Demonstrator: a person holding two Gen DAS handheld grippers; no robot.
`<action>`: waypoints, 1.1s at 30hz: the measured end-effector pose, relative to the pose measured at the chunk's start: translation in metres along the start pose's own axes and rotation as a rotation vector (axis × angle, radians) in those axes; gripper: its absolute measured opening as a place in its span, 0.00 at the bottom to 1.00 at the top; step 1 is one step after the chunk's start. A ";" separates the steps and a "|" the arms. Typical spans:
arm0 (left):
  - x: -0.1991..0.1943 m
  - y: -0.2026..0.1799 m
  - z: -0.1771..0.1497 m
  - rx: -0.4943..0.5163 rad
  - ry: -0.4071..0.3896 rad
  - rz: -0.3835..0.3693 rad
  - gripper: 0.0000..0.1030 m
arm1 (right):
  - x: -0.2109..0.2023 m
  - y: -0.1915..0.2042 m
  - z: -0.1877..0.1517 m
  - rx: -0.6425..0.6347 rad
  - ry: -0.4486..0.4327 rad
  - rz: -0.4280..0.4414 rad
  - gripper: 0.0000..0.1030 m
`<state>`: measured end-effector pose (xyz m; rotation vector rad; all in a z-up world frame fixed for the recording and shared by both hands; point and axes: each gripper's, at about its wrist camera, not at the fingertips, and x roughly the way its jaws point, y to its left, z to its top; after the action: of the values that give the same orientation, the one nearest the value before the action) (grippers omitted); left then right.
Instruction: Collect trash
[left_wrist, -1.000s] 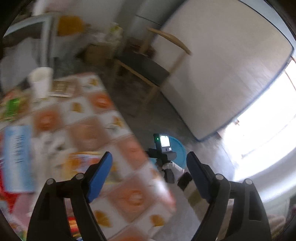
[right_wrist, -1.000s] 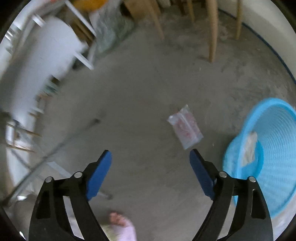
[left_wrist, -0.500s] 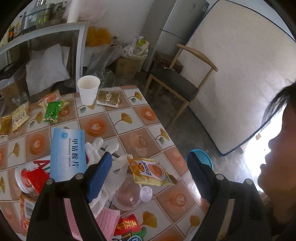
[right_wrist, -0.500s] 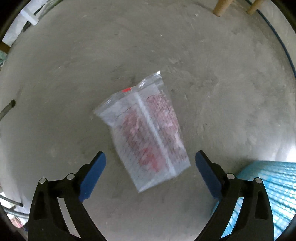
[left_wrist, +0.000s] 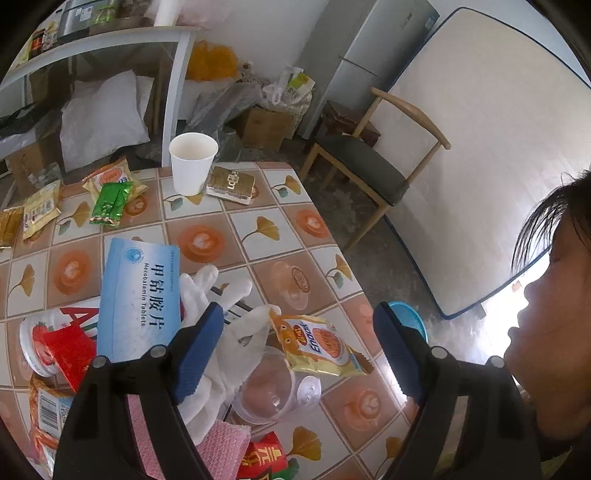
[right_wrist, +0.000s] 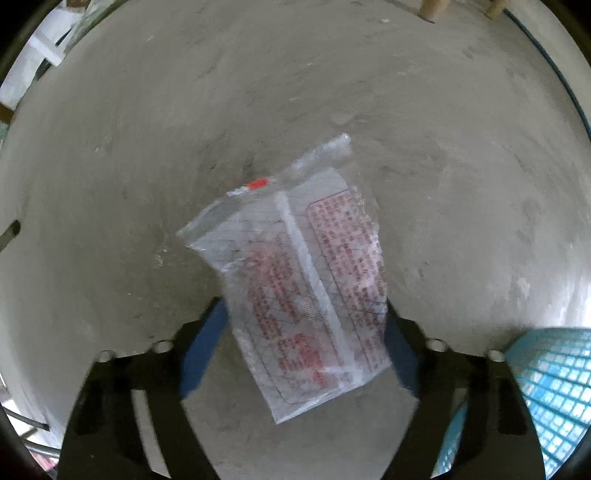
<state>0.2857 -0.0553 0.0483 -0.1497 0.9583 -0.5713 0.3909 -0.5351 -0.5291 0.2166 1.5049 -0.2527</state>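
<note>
Down on the grey concrete floor (right_wrist: 147, 147), at the centre of the right wrist view, lies a clear zip-top plastic bag printed with red text (right_wrist: 303, 273), its sealed edge toward the upper middle of the frame. The right gripper (right_wrist: 303, 343) points straight down over it and its jaws have just been closing, with the lower half of the bag between the blue pads. Whether the pads already press on the film I cannot tell; the bag's sides reach both fingers, but motion blur hides the contact. A light blue plastic mesh basket (right_wrist: 546, 384) sits at the lower right of that frame, just beside the gripper.

The step in hand looks like the pickup of this piece of floor litter. The next move probably calls for finishing the squeeze until the thin film bunches firmly, then lifting and carrying it the short way to the basket; a slack pinch could let so limp a bag slip out.

In the left wrist view the left gripper (left_wrist: 299, 350) hangs wide open and empty over a table covered with an orange-and-white tile-patterned cloth (left_wrist: 258, 229), above a yellow snack packet (left_wrist: 317, 343) and a white glove (left_wrist: 221, 332), waiting its turn.
</note>
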 end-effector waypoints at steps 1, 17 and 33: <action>-0.002 0.001 -0.001 0.000 -0.008 0.003 0.78 | -0.002 -0.003 -0.001 0.014 -0.003 -0.002 0.49; -0.037 -0.008 -0.021 -0.007 -0.087 -0.057 0.78 | -0.243 -0.037 -0.110 0.089 -0.425 0.260 0.11; -0.100 0.002 -0.072 -0.070 -0.187 -0.003 0.78 | -0.190 -0.244 -0.212 0.511 -0.096 -0.045 0.73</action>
<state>0.1842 0.0082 0.0788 -0.2627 0.7971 -0.5176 0.1067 -0.6997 -0.3480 0.5693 1.3299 -0.6746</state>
